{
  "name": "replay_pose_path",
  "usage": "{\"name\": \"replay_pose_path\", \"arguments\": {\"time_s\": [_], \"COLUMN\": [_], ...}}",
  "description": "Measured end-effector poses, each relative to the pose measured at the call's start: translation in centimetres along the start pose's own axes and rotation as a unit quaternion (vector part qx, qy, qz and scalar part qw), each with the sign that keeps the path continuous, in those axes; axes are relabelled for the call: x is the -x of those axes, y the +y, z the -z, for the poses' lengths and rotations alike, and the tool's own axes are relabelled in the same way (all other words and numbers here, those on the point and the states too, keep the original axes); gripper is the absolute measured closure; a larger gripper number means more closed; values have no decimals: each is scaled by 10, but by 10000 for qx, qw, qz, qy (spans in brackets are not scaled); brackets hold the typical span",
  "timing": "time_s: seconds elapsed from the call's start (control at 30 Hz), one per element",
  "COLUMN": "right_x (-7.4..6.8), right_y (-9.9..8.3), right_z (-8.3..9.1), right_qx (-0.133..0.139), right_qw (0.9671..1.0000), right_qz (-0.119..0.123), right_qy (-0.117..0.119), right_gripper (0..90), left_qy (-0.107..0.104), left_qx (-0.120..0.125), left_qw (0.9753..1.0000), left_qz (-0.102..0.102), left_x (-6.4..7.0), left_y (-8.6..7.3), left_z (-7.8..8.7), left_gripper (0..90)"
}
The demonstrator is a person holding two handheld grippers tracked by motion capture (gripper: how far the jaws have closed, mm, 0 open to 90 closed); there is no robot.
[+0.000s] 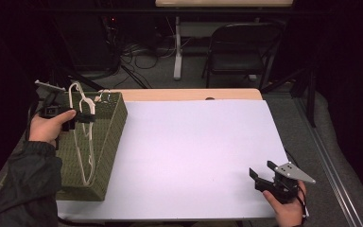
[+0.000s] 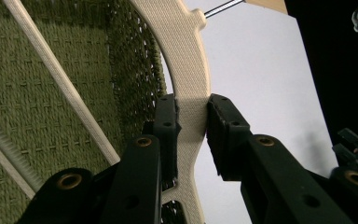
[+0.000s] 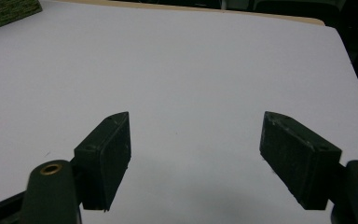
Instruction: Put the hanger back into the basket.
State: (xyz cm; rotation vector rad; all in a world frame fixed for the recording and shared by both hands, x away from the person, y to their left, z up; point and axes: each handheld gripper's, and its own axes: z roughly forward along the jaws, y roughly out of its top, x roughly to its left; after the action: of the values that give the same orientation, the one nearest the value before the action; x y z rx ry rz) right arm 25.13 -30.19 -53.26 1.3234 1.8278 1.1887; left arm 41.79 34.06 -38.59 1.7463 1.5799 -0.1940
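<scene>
L gripper [image 1: 78, 117] clamped on white hanger [image 1: 86, 142], jaws pinching its shoulder near the neck, seen close in left gripper view [image 2: 191, 112]. Hanger sits in green basket [image 1: 111, 137], left side of frame; long axis runs near-far, hook at far end. R gripper [image 1: 264, 177] lower right, jaws wide apart, holding nothing, well apart from the hanger. L is nearer; lift likely goes up and right.

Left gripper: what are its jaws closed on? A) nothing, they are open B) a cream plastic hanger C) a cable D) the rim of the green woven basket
B: the left gripper has both pads pressed against the cream hanger, beside the green basket.
</scene>
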Motion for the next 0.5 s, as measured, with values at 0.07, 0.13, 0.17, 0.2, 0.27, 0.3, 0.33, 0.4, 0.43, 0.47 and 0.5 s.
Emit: {"name": "replay_pose_path", "arguments": {"time_s": [0.07,0.13,0.17,0.2,0.27,0.3,0.33,0.4,0.43,0.47,0.5], "right_x": [0,0,0,0,0,0,0,0,-1,-1,-1], "right_y": [0,0,0,0,0,0,0,0,0,0,0], "right_z": [0,0,0,-1,-1,-1,-1,-1,-1,-2,-2], "right_qx": [-8,-9,-8,13,8,11,-3,-3,3,57,56], "right_qw": [10000,10000,10000,10000,10000,10000,10000,10000,10000,10000,10000], "right_qz": [-7,-3,10,2,7,10,9,8,10,13,13], "right_qy": [2,0,2,3,12,5,5,6,20,4,6], "right_gripper": [246,246,246,246,246,246,246,246,246,246,246], "left_qy": [45,26,1,-18,-12,-18,-27,-24,-40,-58,-63], "left_qx": [21,10,40,51,79,78,95,122,115,100,119], "left_qw": [10000,10000,10000,10000,9999,9999,9999,9999,9999,9999,9999], "left_qz": [23,56,59,69,85,89,91,98,97,108,102], "left_x": [-3,-8,-10,-10,-13,-14,-15,-18,-19,-20,-22], "left_y": [-2,-4,-5,-6,-8,-9,-10,-12,-13,-14,-16], "left_z": [0,0,0,0,-1,-1,-1,-2,-3,-3,-4], "left_gripper": [745,745,745,745,746,745,745,746,745,746,746]}}
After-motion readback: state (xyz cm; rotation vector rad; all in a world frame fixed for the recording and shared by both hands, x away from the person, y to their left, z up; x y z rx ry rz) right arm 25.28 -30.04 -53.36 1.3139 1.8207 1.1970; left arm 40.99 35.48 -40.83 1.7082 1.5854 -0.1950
